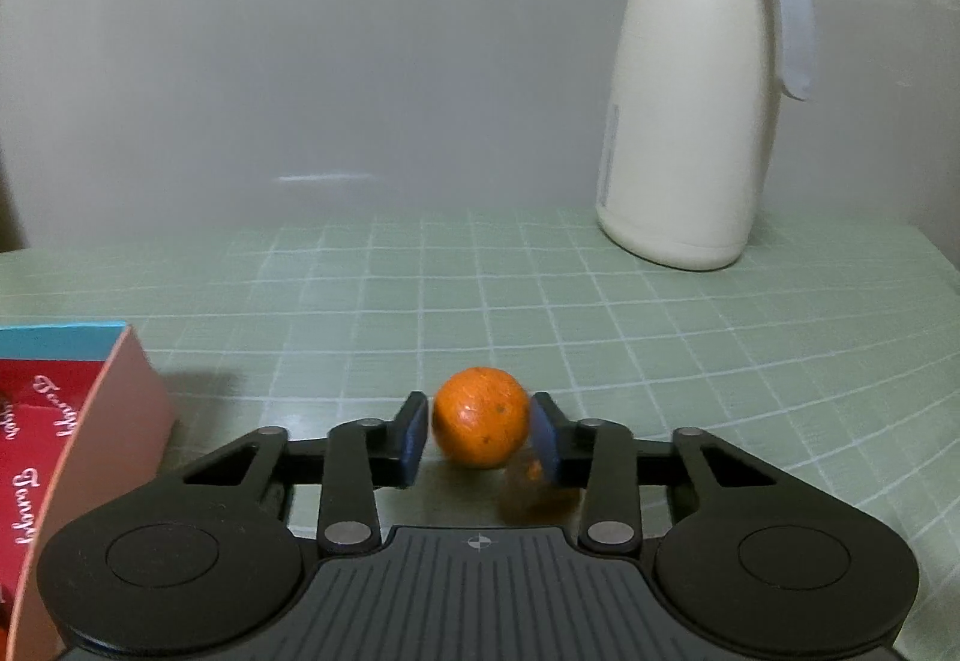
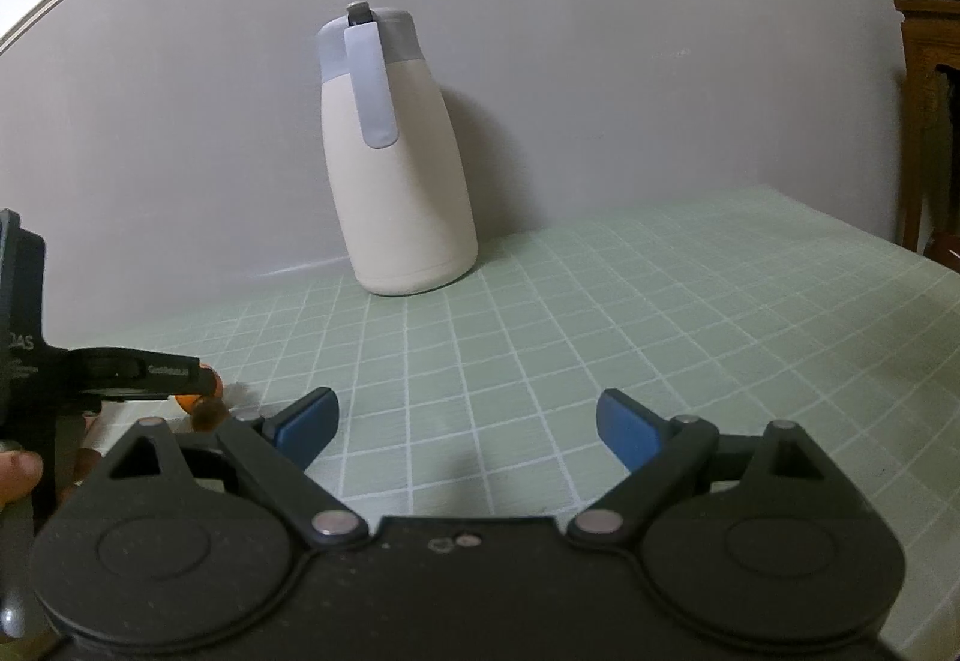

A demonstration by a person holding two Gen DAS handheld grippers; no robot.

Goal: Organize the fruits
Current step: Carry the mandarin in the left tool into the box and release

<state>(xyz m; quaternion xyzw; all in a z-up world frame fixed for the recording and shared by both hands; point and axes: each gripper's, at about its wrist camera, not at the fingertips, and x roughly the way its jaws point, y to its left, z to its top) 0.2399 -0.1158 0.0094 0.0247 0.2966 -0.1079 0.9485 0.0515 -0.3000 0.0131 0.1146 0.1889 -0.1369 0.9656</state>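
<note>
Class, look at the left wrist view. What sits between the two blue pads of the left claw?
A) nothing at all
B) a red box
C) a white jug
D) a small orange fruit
D: the orange fruit sits between the blue pads of the left claw, which touch its sides; the white jug stands far back by the wall, and the red box lies off to the left.
</note>
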